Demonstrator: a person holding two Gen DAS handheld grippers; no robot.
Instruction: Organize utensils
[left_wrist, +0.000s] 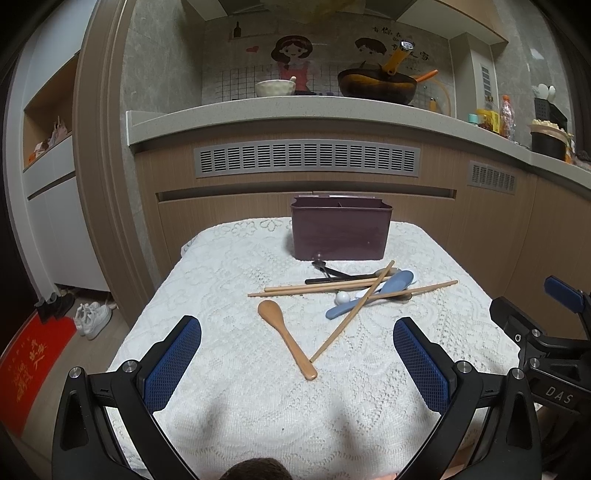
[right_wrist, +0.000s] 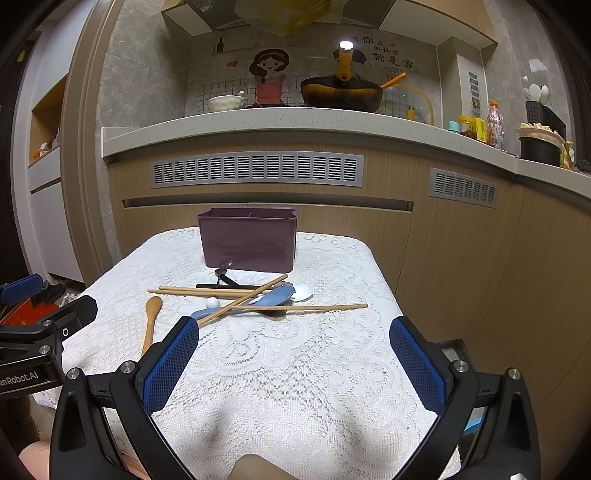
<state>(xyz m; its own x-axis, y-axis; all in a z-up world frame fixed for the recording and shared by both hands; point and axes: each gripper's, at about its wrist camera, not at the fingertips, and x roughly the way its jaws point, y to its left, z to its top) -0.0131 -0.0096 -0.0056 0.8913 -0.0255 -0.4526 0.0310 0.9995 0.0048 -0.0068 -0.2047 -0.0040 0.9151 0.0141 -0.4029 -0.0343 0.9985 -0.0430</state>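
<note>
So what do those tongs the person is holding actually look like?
Both look alike: the left tongs and right tongs each have two black plastic arms with silver bolts, ending in blue pads with a fine mesh texture. White lettering shows on the bodies: "DAS" on the right one, part of "Robot.AI" on the left.

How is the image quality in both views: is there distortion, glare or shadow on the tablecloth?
Left wrist view: strong fisheye bending of the counter edge, dark corners, soft shadows on the tablecloth near the open left gripper. Right wrist view: same bending, a bright glare spot on the pan handle, utensils sharp, right gripper open.
</note>
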